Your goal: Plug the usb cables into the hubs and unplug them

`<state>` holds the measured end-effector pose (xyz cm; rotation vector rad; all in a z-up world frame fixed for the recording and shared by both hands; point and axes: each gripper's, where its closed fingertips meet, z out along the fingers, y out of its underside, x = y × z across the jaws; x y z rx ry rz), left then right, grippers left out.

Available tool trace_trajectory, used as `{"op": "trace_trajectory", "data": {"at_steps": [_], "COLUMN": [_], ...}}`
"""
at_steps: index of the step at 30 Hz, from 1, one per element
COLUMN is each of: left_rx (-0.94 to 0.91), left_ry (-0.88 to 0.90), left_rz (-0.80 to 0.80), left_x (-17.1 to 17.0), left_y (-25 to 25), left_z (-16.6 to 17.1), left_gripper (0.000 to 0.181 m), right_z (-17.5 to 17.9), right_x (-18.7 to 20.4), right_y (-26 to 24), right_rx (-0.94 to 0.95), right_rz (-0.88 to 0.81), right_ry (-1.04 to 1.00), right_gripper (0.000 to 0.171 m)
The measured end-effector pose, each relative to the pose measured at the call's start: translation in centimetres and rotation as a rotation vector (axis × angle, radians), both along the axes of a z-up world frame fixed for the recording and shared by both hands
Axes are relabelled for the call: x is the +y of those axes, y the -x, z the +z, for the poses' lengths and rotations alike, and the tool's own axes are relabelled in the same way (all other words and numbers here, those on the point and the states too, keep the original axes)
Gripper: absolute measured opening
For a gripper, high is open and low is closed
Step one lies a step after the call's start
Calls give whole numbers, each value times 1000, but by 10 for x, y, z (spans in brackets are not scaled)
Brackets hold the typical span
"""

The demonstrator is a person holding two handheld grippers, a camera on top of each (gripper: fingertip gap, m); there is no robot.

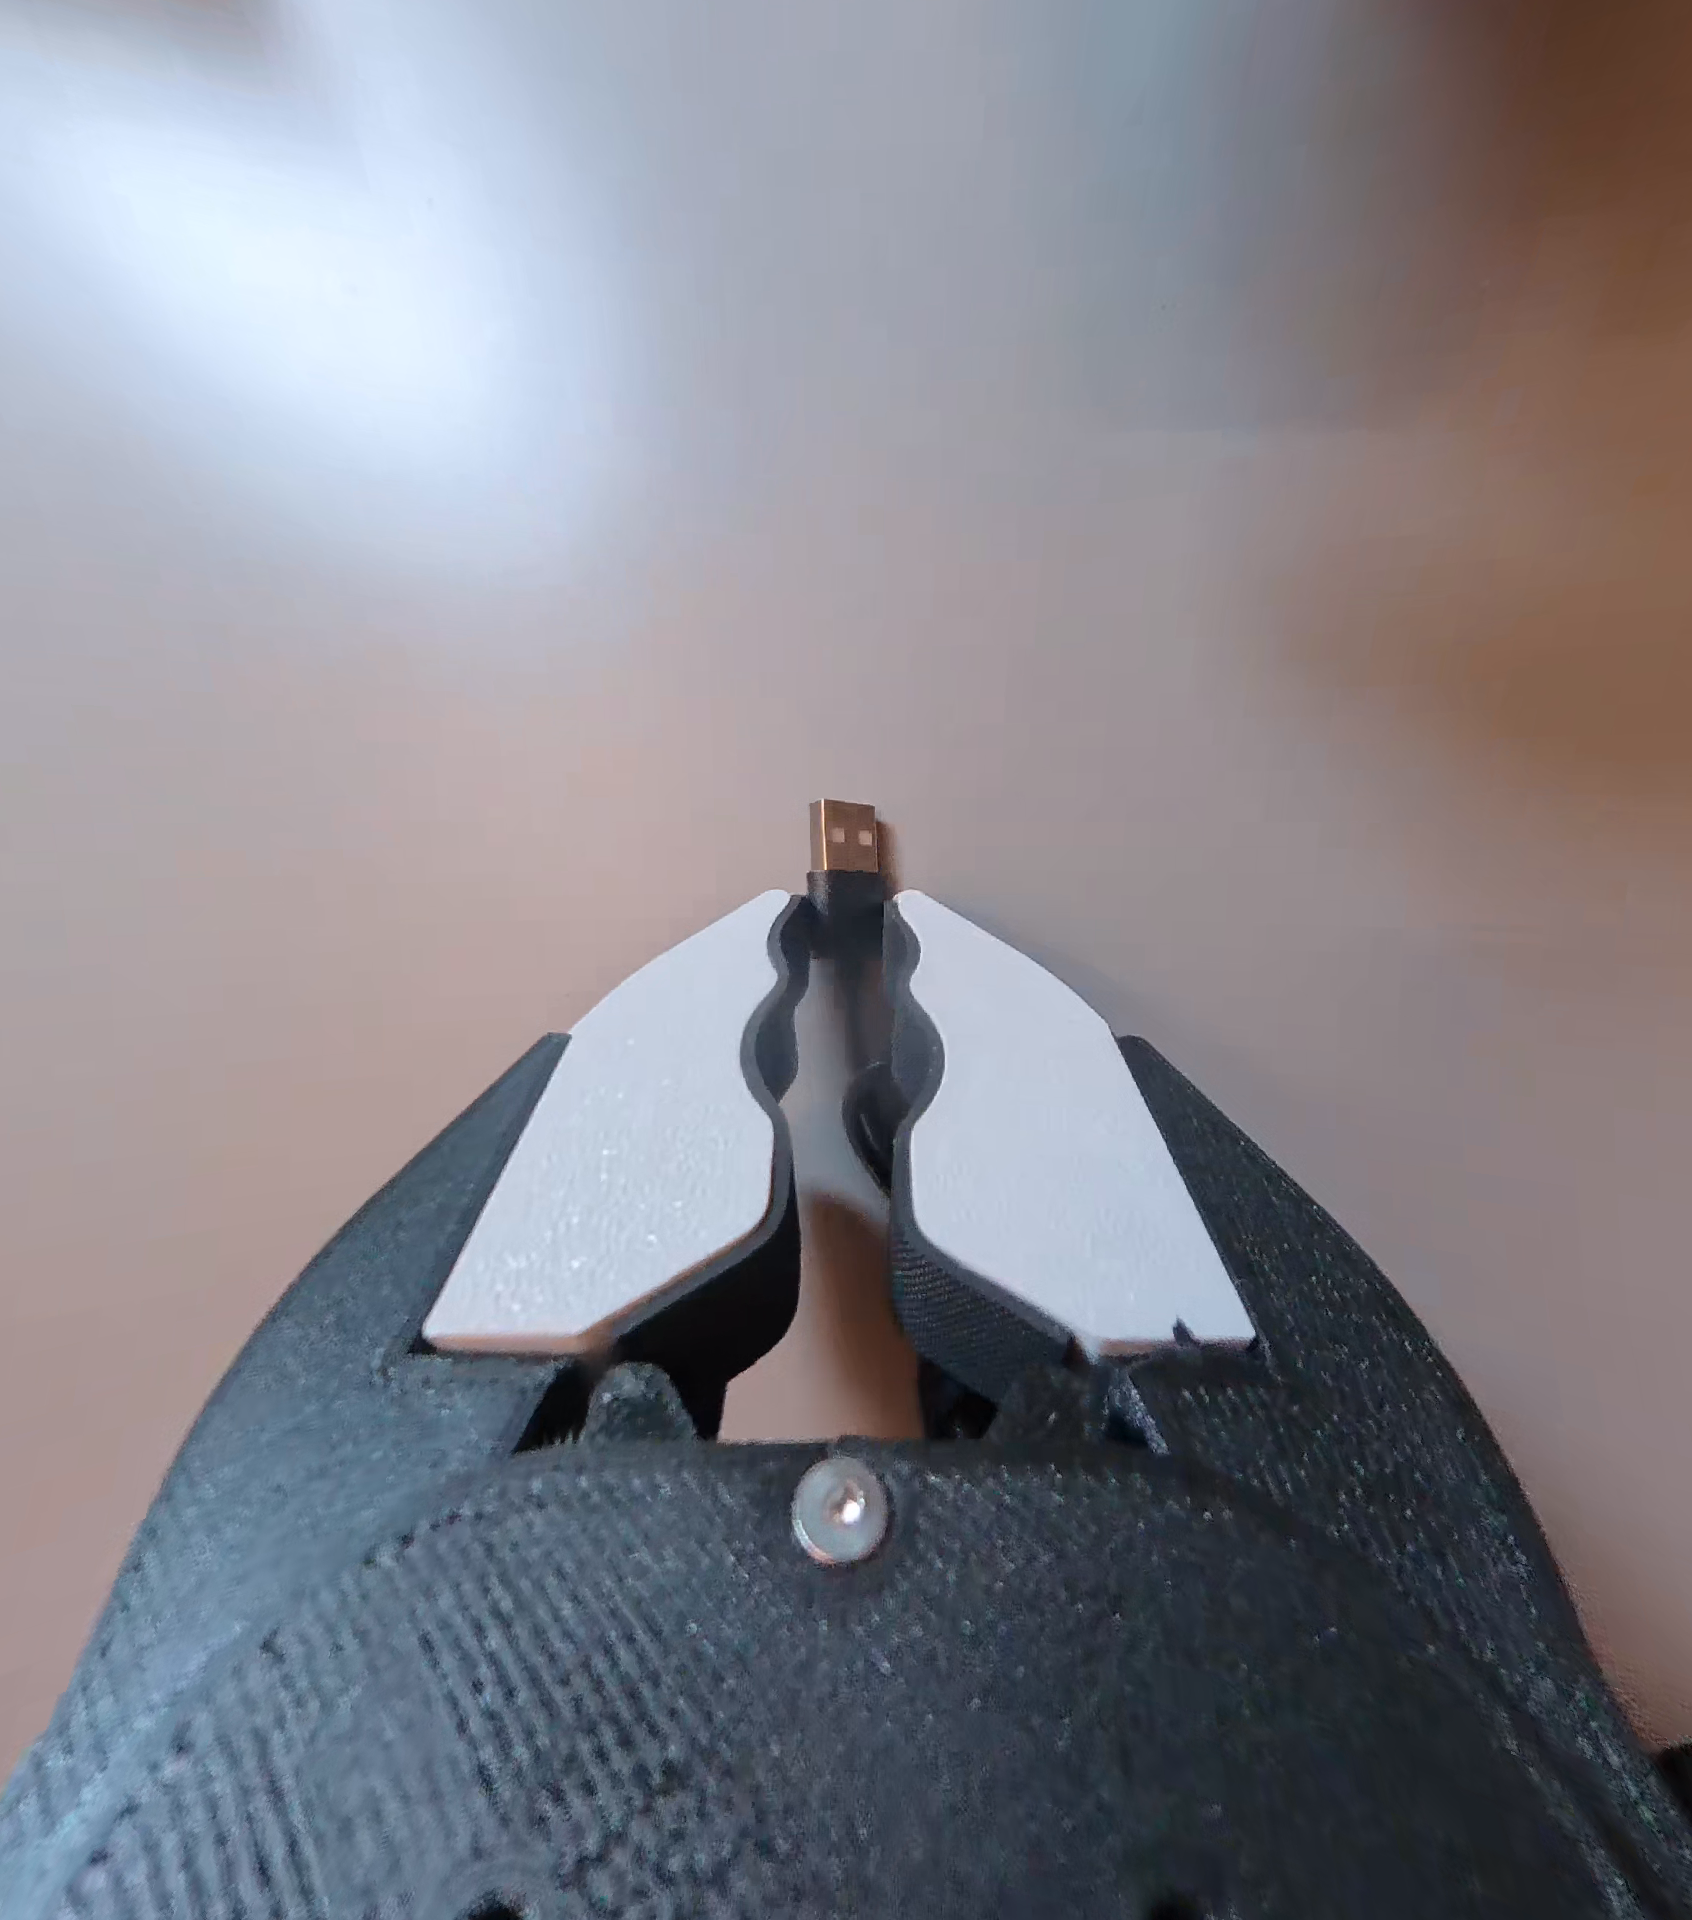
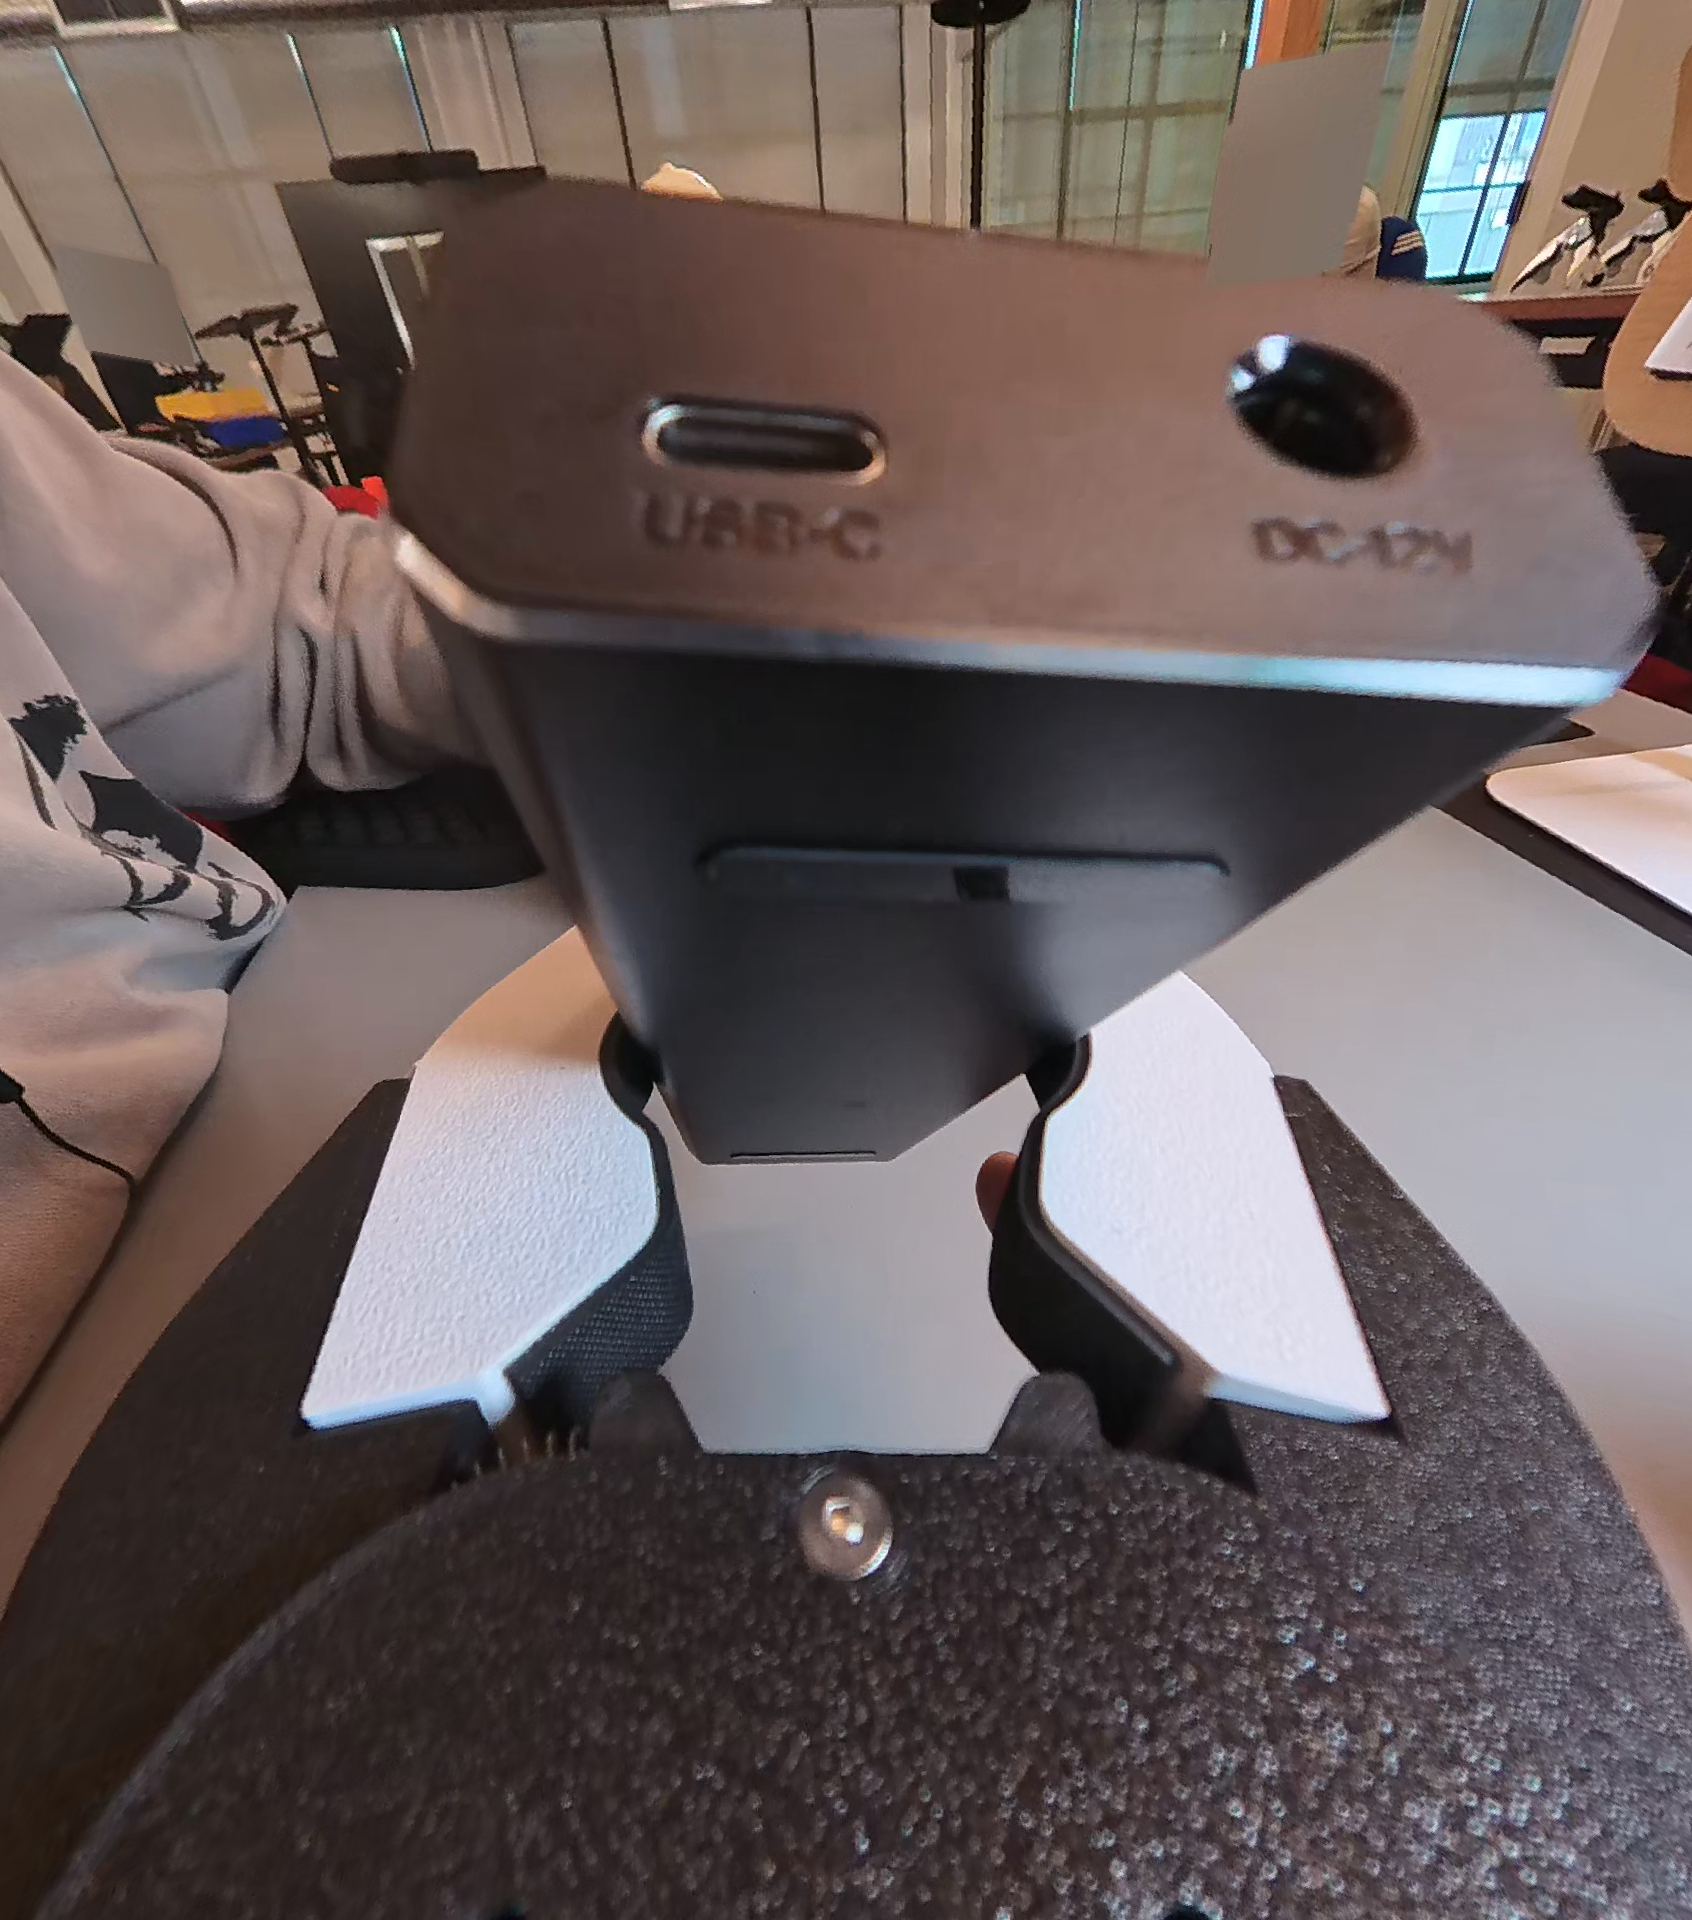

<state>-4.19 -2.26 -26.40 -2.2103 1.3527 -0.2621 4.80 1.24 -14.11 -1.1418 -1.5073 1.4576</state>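
In the left wrist view, nearest the camera, the left gripper (image 1: pixel 847 914) is clenched on the black moulded body of a USB cable (image 1: pixel 847 971), whose cord drops back down between the fingers; the metal USB plug (image 1: pixel 844 836) sticks out just past the fingertips, bare and free in the air, with only a blurred pale surface beyond it and no port in sight. In the right wrist view, the right gripper (image 2: pixel 847 1070) grips the near, narrow end of a dark grey metal hub (image 2: pixel 925 790) and holds it raised above the pale table (image 2: pixel 1393 1039), its far end face turned toward the camera with an oval port (image 2: pixel 764 436) and a round socket (image 2: pixel 1325 405). Farther left lies a person's sleeve (image 2: pixel 198 582). Judging from this, both parts are in hand but not joined: the plug is out of the hub, so either the insertion is yet to come or a cable has just come free; which, I cannot tell.
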Motion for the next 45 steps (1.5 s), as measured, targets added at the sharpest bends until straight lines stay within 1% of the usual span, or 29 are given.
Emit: {"op": "trace_trajectory", "data": {"at_steps": [1,3,4,5,7,9,12,15,19,22,24,29,33,35,40,45], "left_rx": [-112,-447,-609,-723,-829,-875,-877,-859,-810,-795,-815,-883,-899,-892,-783,-569], "left_ry": [5,10,30,56,60,69,79,83,90,159,205,269,301,320,422,562], "left_rz": [-85,-225,-256,-277,-309,-326,-331,-285,-135,-18,33,36,35,30,-16,-56], "left_x": [-9,-29,-37,-42,-48,-51,-52,-45,-26,-19,-18,-25,-27,-28,-31,-33], "left_y": [-11,-32,-35,-34,-30,-29,-33,-35,-41,-50,-58,-73,-78,-80,-90,-89], "left_z": [7,39,59,74,90,98,97,93,85,81,83,93,95,94,90,85], "left_gripper": [14,14,14,14,13,13,13,13,13,13,13,13,13,13,12,12], "right_z": [0,1,1,1,-1,-1,0,1,0,-2,-5,-13,-19,-23,-42,-54], "right_x": [-1,-3,-4,-5,-8,-10,-13,-18,-23,-27,-29,-33,-39,-44,-54,-62], "right_y": [0,-1,-1,0,0,0,-1,-3,-5,-5,-4,-1,1,2,8,13], "right_rx": [2,7,8,8,4,5,13,23,30,27,20,-8,-32,-55,-156,-202], "right_rz": [1,9,15,18,27,36,49,77,119,140,148,157,170,182,213,246], "right_ry": [-3,-6,-7,-8,-14,-18,-23,-31,-28,-37,-51,-73,-102,-148,-326,-435], "right_gripper": [71,71,71,71,71,71,71,71,71,71,71,71,71,71,71,71]}}
